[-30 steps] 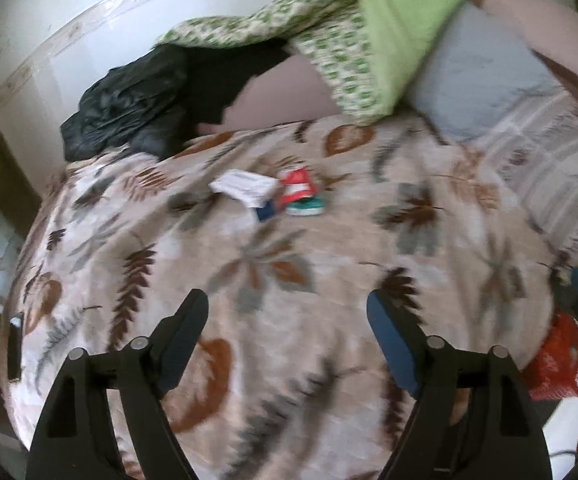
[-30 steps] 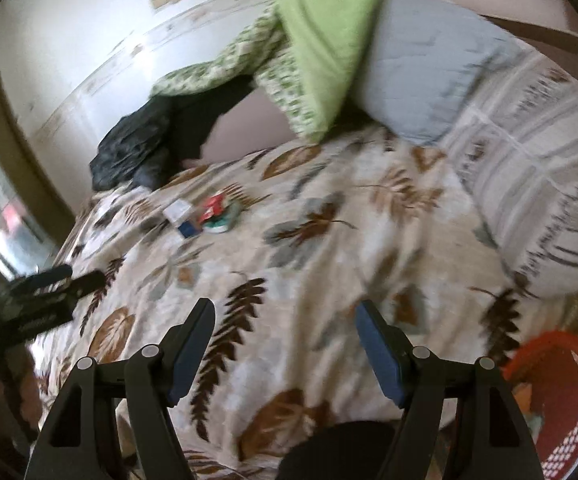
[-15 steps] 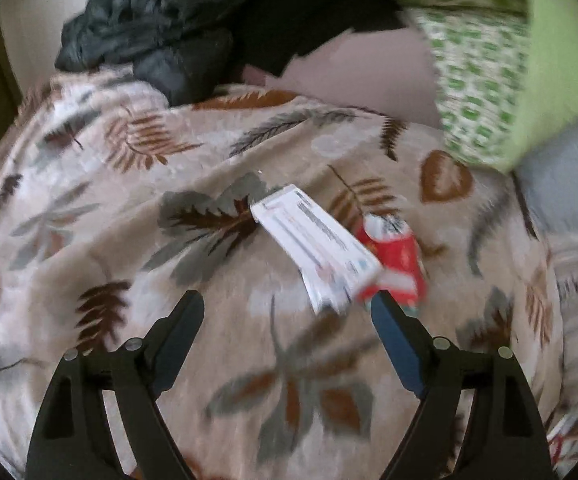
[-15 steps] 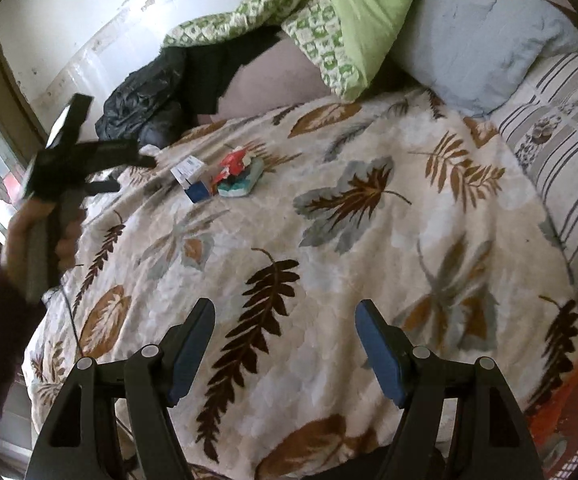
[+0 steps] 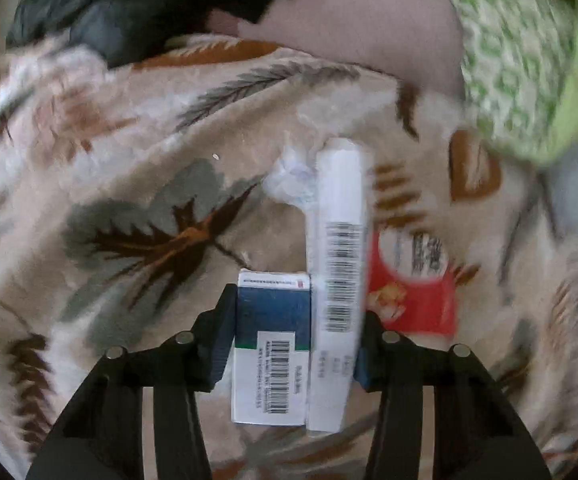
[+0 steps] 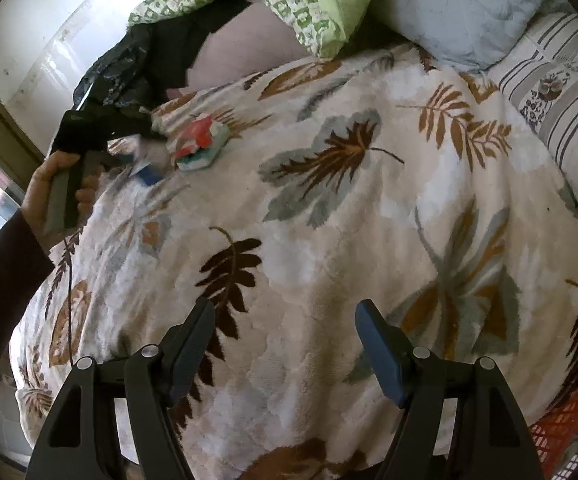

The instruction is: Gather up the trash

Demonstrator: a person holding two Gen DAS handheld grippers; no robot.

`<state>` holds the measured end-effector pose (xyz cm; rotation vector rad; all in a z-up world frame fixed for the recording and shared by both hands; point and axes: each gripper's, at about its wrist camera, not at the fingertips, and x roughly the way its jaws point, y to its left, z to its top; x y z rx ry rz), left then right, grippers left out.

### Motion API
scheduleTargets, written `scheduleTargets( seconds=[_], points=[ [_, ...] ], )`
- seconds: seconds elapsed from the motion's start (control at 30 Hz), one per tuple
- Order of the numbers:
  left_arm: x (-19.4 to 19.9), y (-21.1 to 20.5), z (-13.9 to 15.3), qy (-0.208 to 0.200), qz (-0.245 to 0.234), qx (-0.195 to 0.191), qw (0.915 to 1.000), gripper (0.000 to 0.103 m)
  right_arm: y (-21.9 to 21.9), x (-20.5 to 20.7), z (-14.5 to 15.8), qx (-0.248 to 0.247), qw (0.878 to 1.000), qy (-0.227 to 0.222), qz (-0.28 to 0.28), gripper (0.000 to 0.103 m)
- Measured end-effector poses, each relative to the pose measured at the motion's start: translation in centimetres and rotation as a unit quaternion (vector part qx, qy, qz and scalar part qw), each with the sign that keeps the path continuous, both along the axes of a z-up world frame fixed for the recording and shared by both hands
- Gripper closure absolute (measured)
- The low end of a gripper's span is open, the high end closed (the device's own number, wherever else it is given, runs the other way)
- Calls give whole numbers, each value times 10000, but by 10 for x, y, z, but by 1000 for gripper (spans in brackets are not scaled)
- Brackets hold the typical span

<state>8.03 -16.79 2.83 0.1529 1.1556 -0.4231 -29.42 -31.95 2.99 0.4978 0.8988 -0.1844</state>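
Trash: a blue-and-white carton [image 5: 271, 344] and a long white carton [image 5: 335, 280] lie side by side on the bed's leaf-print blanket [image 5: 129, 184], a red wrapper [image 5: 413, 292] just to the right of the white carton and crumpled tissue [image 5: 289, 180] at its far end.
Left gripper [image 5: 289, 344]: half a second ago it hung above the cartons with jaws wide; now it straddles both, jaws closing, the left pad against the blue carton's side and the right pad at the white carton's edge. Whether the squeeze is firm yet cannot be told.
What that means: the first pickup looks to be in hand, two cartons at once; the wrapper and tissue are still to be collected.
Right gripper [image 6: 285, 344]: open and empty, over bare blanket well short of the cartons.
Red basket [image 6: 569, 420]: at the bed's near corner, far from the cartons, the likely drop point.
Person: a hand [image 6: 55, 192] in a dark sleeve holds the left gripper.
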Motion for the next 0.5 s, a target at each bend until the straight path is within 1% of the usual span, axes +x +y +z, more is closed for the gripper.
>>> scheduleTargets(
  seconds=[0.03, 0.1, 0.2, 0.27, 0.33, 0.4, 0.43, 0.47, 0.5],
  points=[
    [-11, 0, 4, -218, -123, 99, 9996, 56, 0, 1, -1, 11, 10000, 9, 8, 27],
    [-23, 5, 11, -384, -204, 133, 9990, 56, 1, 3, -1, 17, 10000, -3, 42, 27],
    [-48, 26, 33, -659, -219, 28, 9976, 56, 6, 5, 4, -25, 9999, -47, 129, 27],
    [-62, 39, 44, -630, -236, -130, 9976, 56, 11, 7, 8, -71, 9997, -87, 228, 27],
    [-87, 55, 53, -495, -320, -349, 9977, 56, 17, 11, 11, -85, 9994, -97, 328, 27],
    [-111, 62, 55, -461, -437, -364, 9973, 55, 22, 15, 12, -46, 9991, -109, 398, 27],
    [-119, 64, 55, -461, -505, -411, 9968, 53, 25, 17, 13, -16, 9990, -125, 423, 27],
    [-127, 66, 54, -432, -588, -488, 9961, 38, 27, 19, 13, 17, 9990, -135, 435, 27],
    [-133, 69, 52, -410, -631, -559, 9956, 20, 30, 21, 12, 80, 9989, -135, 443, 27]
  ],
)
